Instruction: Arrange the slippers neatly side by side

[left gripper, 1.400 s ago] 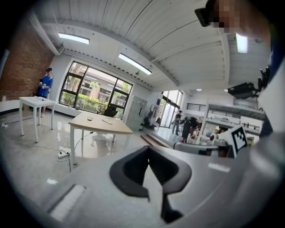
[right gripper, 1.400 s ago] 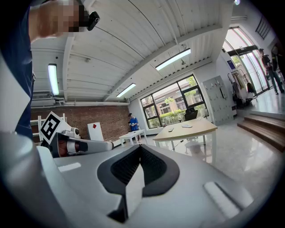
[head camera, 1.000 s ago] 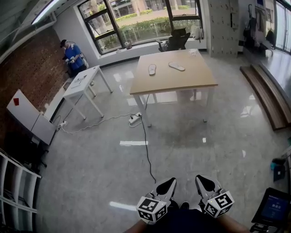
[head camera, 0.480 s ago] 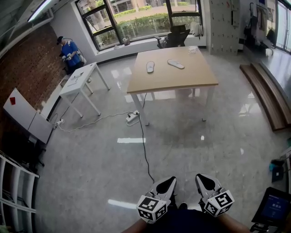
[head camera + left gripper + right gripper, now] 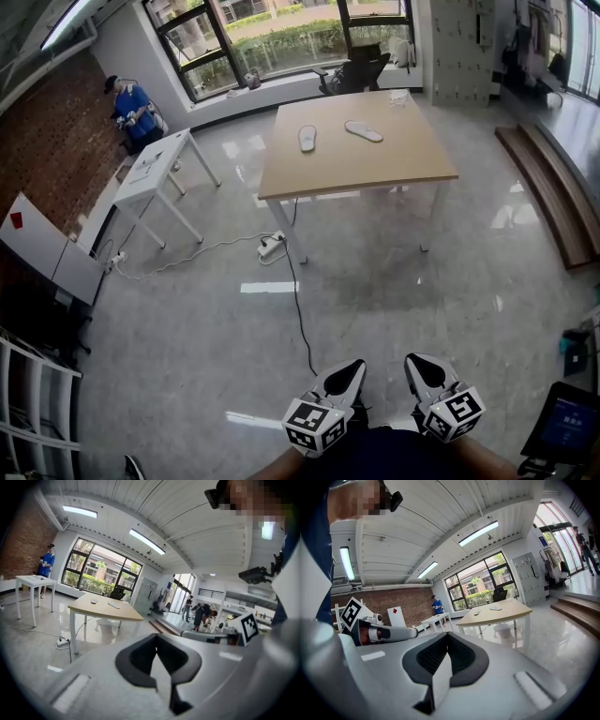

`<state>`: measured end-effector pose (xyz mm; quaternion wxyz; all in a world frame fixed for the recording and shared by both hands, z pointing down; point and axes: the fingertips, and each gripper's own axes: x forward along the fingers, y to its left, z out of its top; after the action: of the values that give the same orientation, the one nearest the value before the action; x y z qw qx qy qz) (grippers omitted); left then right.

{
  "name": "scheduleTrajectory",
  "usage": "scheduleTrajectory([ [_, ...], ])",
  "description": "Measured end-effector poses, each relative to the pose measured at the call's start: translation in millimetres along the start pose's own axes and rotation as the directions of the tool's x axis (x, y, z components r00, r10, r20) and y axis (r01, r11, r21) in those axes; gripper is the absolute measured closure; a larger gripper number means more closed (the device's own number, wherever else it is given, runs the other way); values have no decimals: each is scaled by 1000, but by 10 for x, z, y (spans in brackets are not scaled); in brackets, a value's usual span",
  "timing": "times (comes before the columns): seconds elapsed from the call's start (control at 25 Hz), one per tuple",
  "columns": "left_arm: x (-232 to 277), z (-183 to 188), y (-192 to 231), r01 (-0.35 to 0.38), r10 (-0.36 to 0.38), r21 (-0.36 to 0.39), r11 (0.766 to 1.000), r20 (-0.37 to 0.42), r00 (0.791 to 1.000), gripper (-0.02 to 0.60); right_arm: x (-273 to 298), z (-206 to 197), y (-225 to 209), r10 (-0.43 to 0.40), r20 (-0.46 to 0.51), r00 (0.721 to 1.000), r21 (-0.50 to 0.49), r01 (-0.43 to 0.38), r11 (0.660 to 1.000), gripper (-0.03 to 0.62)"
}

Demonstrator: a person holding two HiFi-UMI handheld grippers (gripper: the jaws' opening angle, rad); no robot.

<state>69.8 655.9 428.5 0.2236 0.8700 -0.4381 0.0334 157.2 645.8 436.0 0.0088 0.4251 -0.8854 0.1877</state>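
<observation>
Both slippers sit on the table, well ahead of you across the floor, and neither gripper is anywhere near them. The first slipper lies towards the table's far left corner, with its long axis running roughly from the near edge to the far edge. The second slipper lies apart from it near the middle of the far edge, with its long axis slanting across the table, so the pair is not parallel.

Your left gripper and right gripper hang side by side low in front of you. Each has its jaws together with nothing between them. Neither looks meaningfully nearer, though the left is on the first slipper's side.

The head view gives you the slippers' layout from above. The two gripper views see the table nearly edge-on, so the slippers shrink to thin slivers, but they show the closed jaws plainly. You will probably have to reach over the near edge or walk round.
</observation>
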Motion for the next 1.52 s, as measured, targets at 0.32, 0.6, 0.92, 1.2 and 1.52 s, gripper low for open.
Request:
scheduleTrajectory([
  [0.32,247,332,670,23,-23,-9,1000,8,1000,578,733,151,-62,-26,-10,1000,-11,26,1000,583],
  [0.6,391,528,1198,37,-37,-30,999,12,999,578,1304,214,-22,-29,-21,999,-9,28,1000,582],
  [0.92,465,613,1434,46,-46,-49,998,2,999,578,1614,311,13,-16,-1,1000,11,16,1000,582],
  [1.2,568,668,1627,14,-14,-61,998,-4,1000,578,1838,330,-72,1,-17,1000,25,0,1000,582],
  [1.52,984,854,1822,-23,23,-41,999,0,1000,578,2204,479,-430,45,-13,999,23,-45,999,582],
])
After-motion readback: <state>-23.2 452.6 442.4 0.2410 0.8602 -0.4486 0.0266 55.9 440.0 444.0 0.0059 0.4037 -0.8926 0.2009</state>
